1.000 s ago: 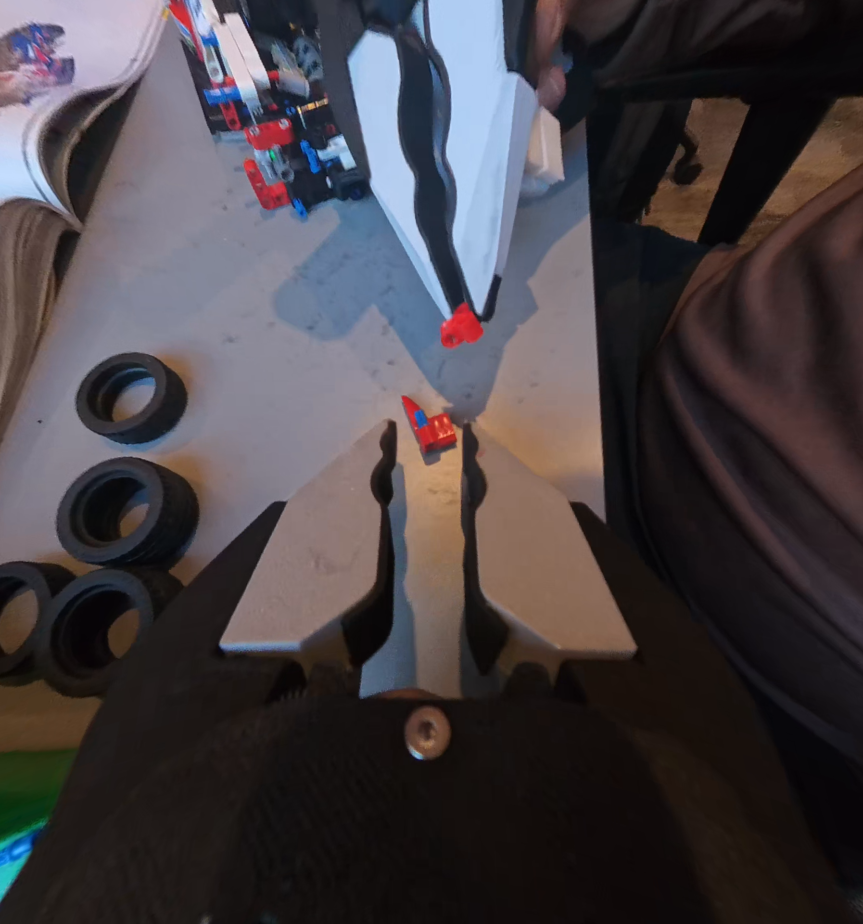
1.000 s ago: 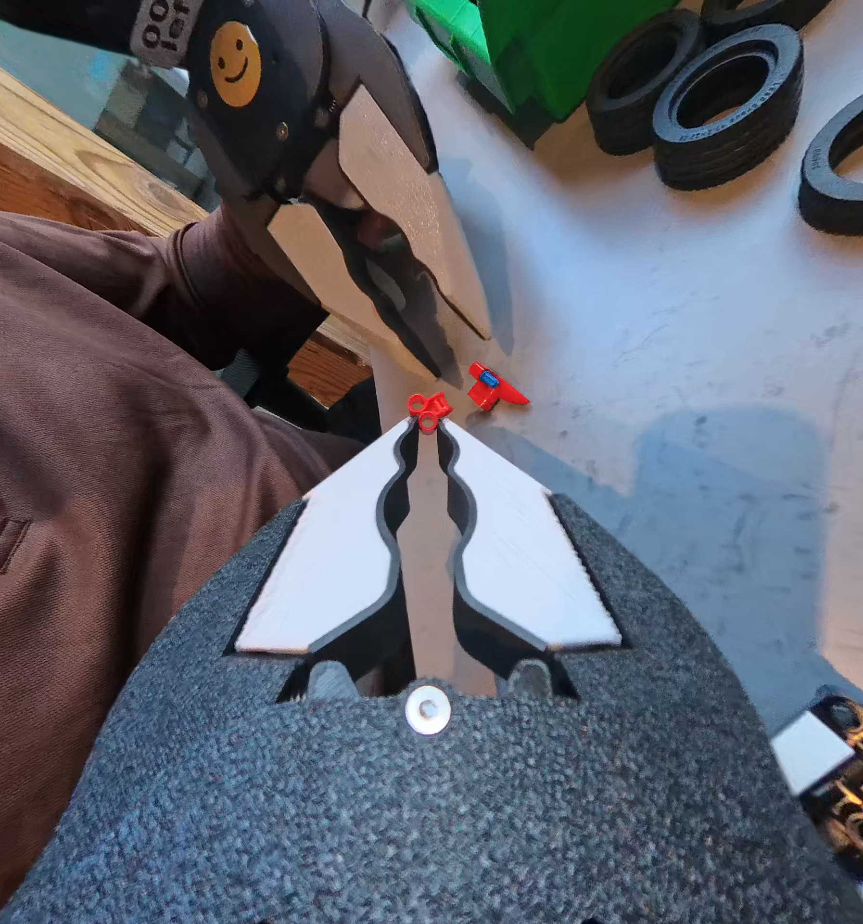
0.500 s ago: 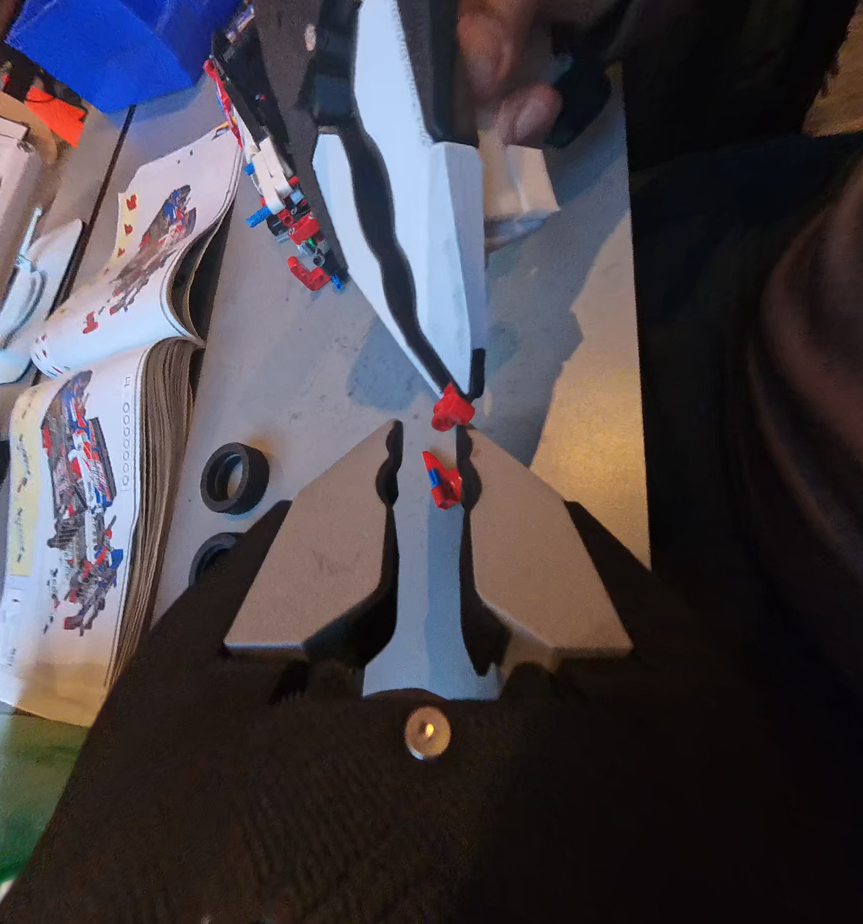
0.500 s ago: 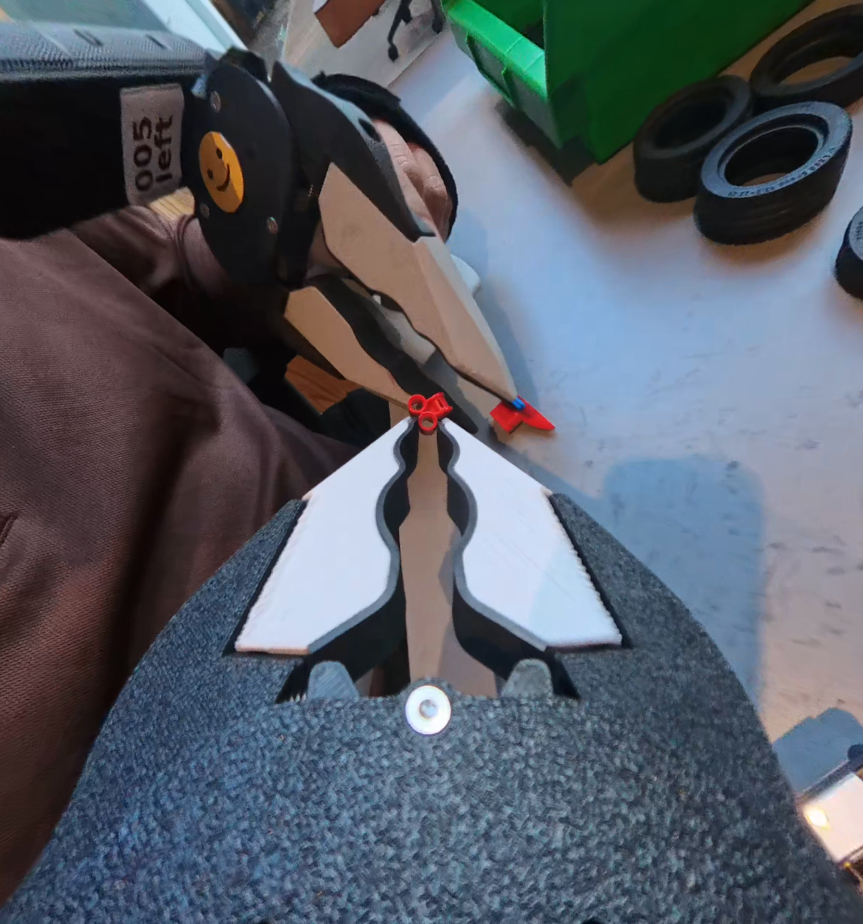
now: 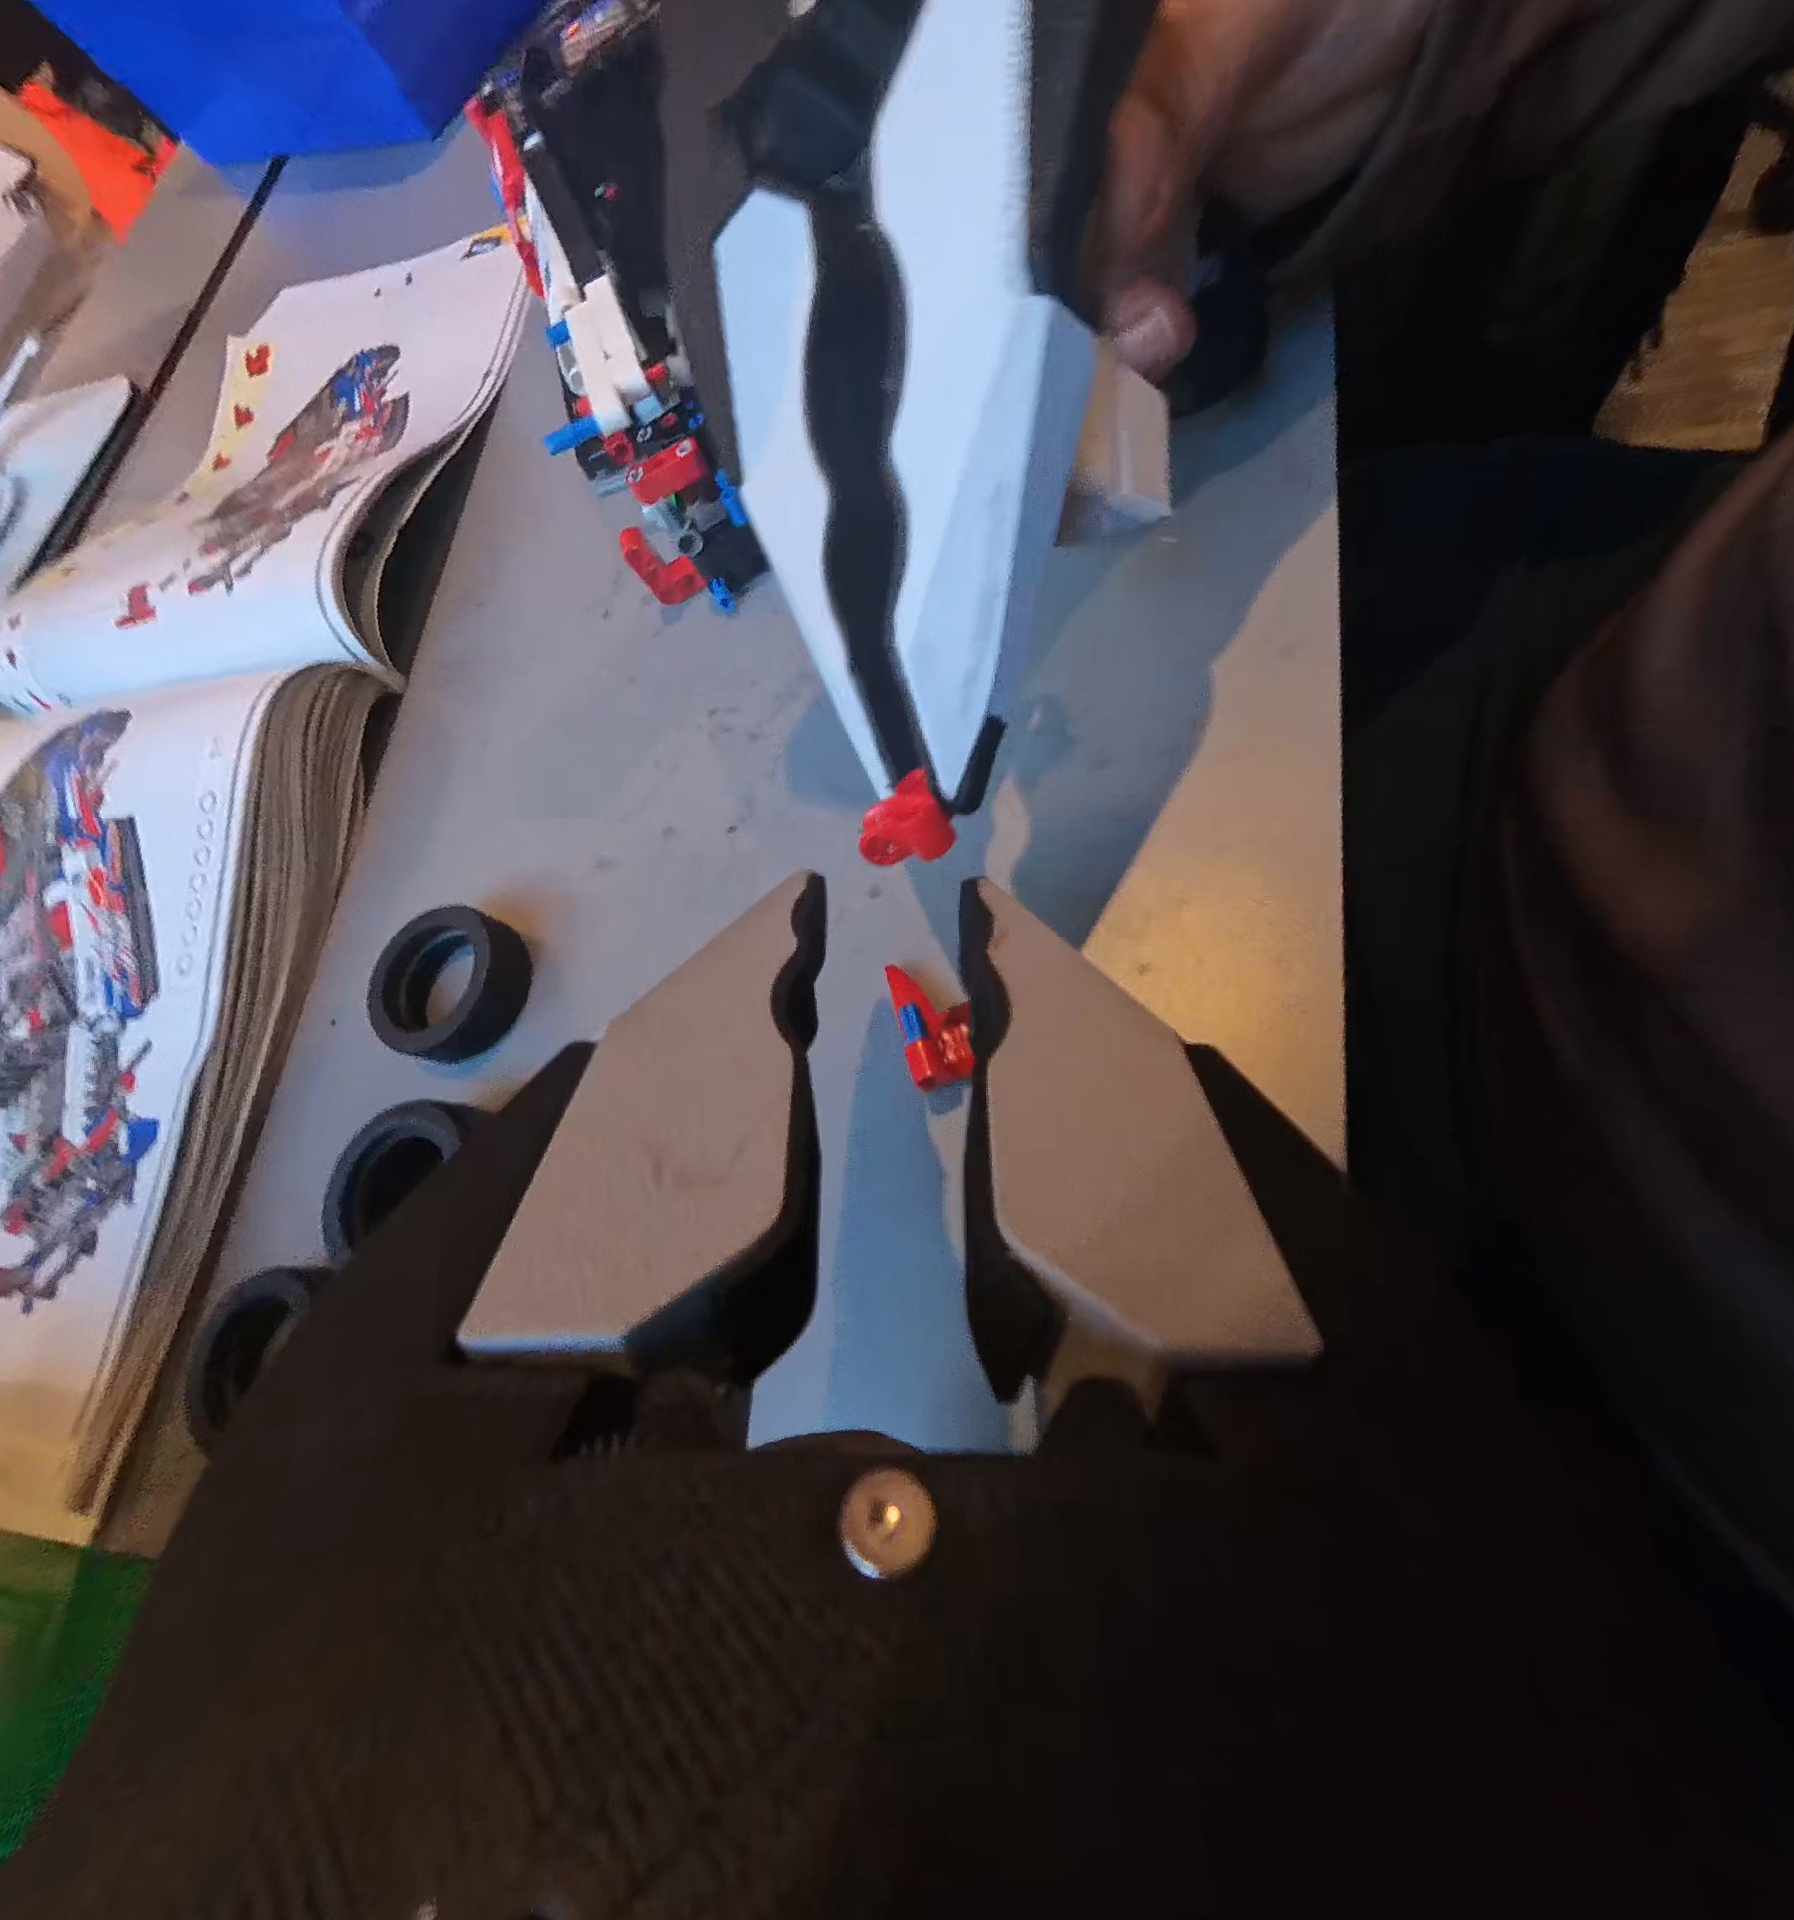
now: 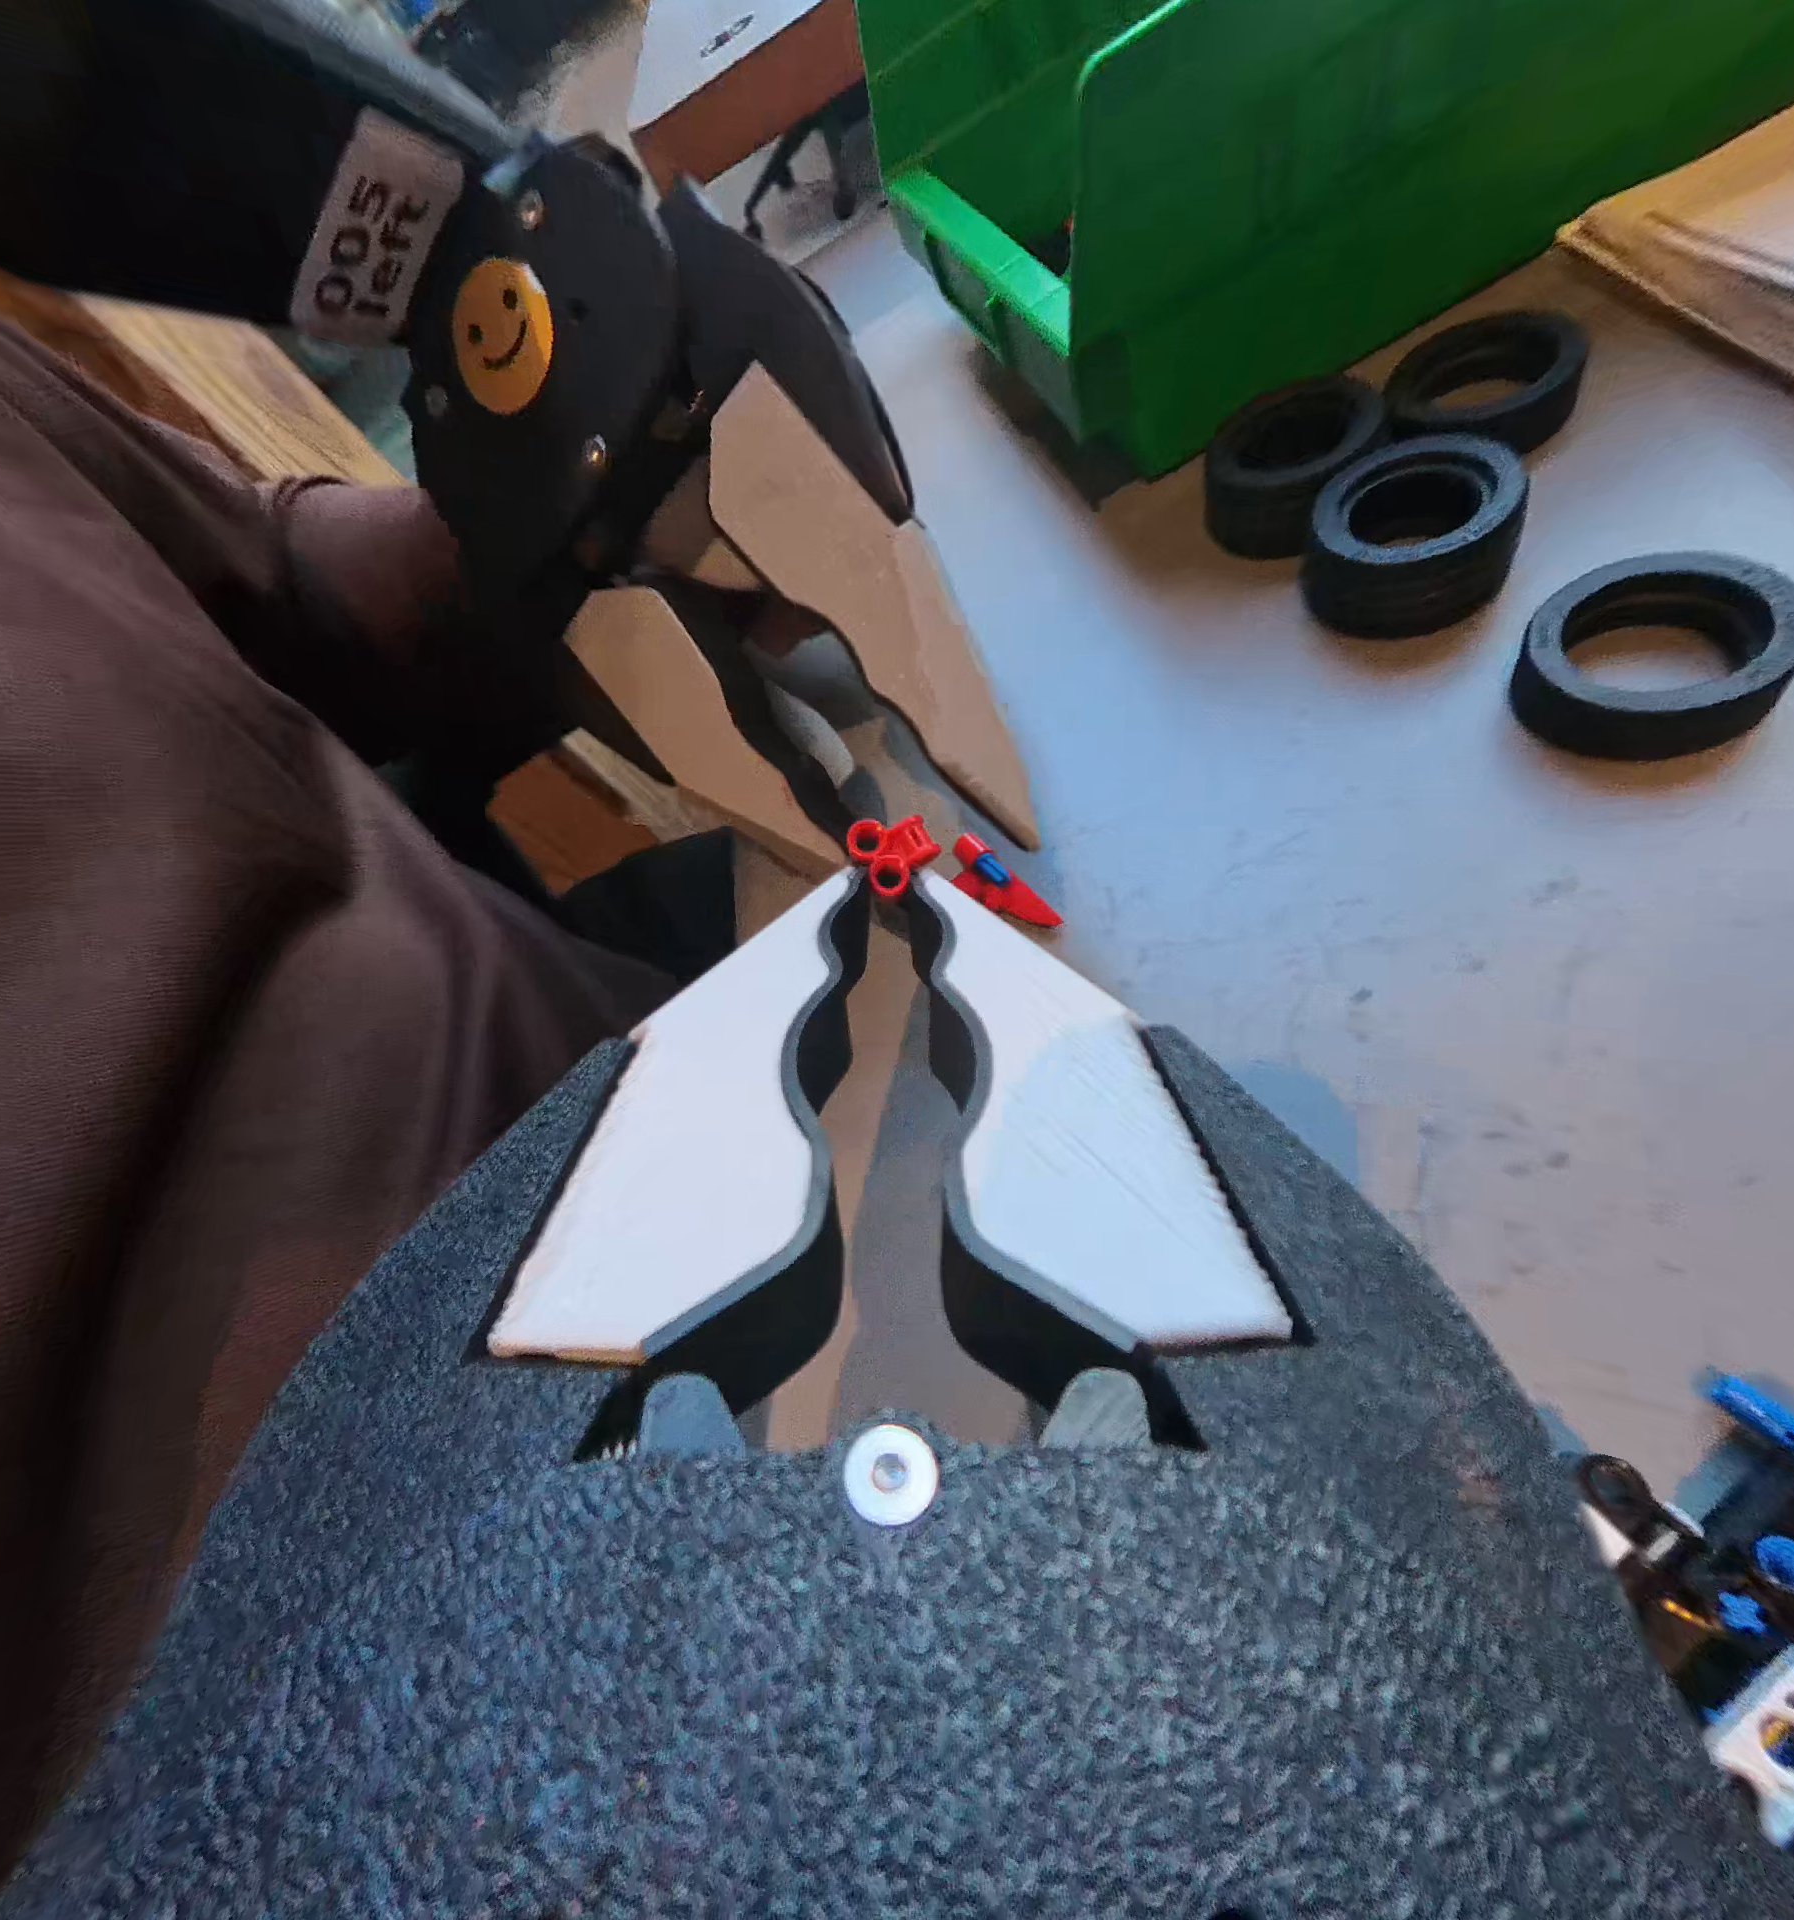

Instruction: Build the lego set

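1. The right tool (image 6: 888,883) is closed at its very tips on a small red connector (image 6: 888,854), held clear of the tabletop (image 6: 1392,987); such a tip grip is judged to leave the connector's holes exposed for mating.
2. The left tool (image 5: 893,894) is seen with its jaws parted and nothing gripped. A red wedge piece with a blue pin (image 5: 924,1029) lies on the tabletop between its fingers, close against the right-hand finger, though contact cannot be confirmed.
3. The straddling pose is judged to be a setup for closing on the wedge piece, so that it can be raised to meet the connector.
4. The two tools are pointed toward each other near the tabletop's edge, just in front of the person's brown sleeve (image 6: 197,935), presumably to keep the joining close and visible.
5. Farther out, several black tyres (image 6: 1662,655) are laid loose beside a green bin (image 6: 1236,260).
6. An open instruction booklet (image 5: 145,831) and the partly built model (image 5: 644,416) are set beyond, within reach for reference and later attachment.
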